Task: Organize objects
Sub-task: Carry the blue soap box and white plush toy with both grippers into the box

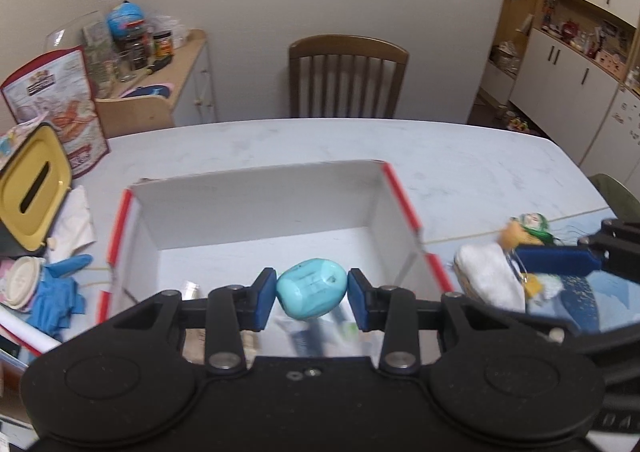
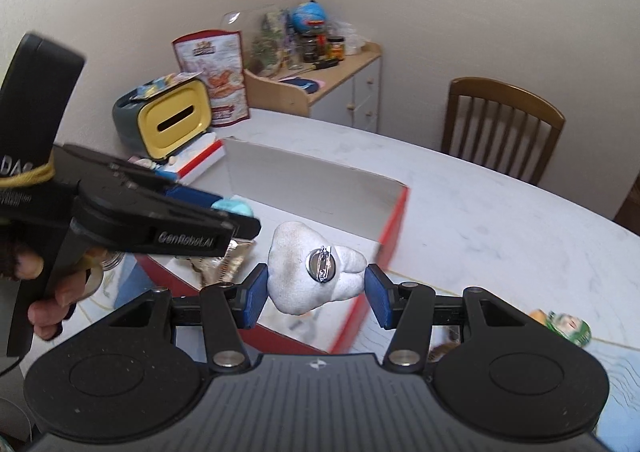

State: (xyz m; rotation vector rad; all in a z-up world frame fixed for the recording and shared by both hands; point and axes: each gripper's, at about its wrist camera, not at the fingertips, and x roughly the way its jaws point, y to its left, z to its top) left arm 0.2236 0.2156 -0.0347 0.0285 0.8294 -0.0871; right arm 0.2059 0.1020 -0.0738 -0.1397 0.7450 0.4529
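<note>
My left gripper (image 1: pixel 312 294) is shut on a turquoise egg-shaped object (image 1: pixel 311 288), holding it above the near side of an open white box with red edges (image 1: pixel 260 204). My right gripper (image 2: pixel 315 294) is shut on a white cloud-shaped plush brooch (image 2: pixel 292 292), whose metal pin back faces the camera. It hangs over the box's near right corner (image 2: pixel 384 236). In the right wrist view the left gripper (image 2: pixel 236 212) comes in from the left, held by a person's hand (image 2: pixel 52 292), with the turquoise object (image 2: pixel 234 208) showing between its fingers. The left wrist view shows the right gripper (image 1: pixel 524 268) and the plush brooch (image 1: pixel 488 276) at the right.
Tubes and packets (image 1: pixel 316 328) lie in the box. Left of it are a yellow-fronted tissue holder (image 1: pixel 32 192), blue gloves (image 1: pixel 56 292) and a snack bag (image 1: pixel 60 104). A green-haired figure (image 2: pixel 568 328) lies at the right. A wooden chair (image 1: pixel 348 76) stands behind the table.
</note>
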